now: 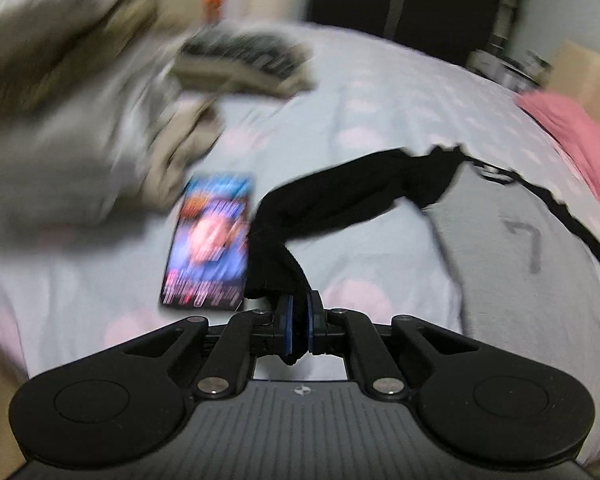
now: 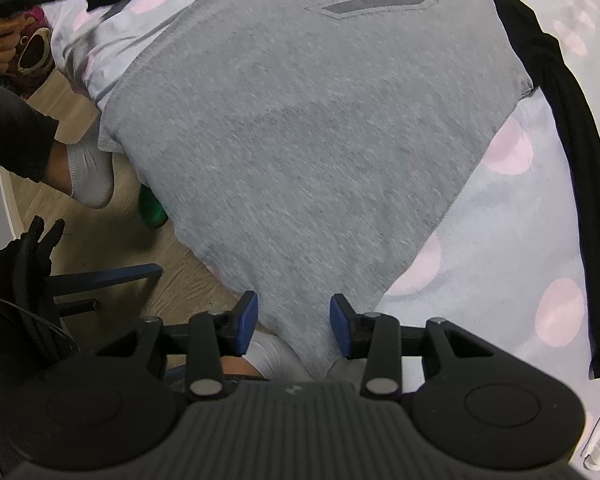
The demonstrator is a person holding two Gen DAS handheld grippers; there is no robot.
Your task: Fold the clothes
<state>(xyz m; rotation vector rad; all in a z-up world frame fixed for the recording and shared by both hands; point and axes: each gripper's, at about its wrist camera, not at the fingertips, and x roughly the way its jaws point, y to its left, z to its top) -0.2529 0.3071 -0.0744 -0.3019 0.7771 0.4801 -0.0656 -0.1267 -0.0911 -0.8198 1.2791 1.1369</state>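
Observation:
A grey shirt [image 2: 308, 128] with a dark "7" and black sleeves lies flat on the bed. In the left wrist view my left gripper [image 1: 298, 320] is shut on the end of one black sleeve [image 1: 348, 196]. The sleeve is lifted off the bed and stretches back to the shirt's body [image 1: 512, 248]. In the right wrist view my right gripper [image 2: 294, 320] points steeply down over the shirt's lower hem at the bed's edge. Its blue pads [image 2: 247, 316] stand apart with grey fabric between them, not pinched. The other black sleeve [image 2: 572, 152] lies along the right.
The bed cover [image 2: 500, 240] is pale blue with pink dots. A blurred heap of grey and beige clothes [image 1: 80, 128], a colourful packet [image 1: 210, 240] and a pink cloth [image 1: 572, 136] lie on it. Beside the bed are a wooden floor, a socked foot [image 2: 92, 176] and a blue chair frame [image 2: 108, 276].

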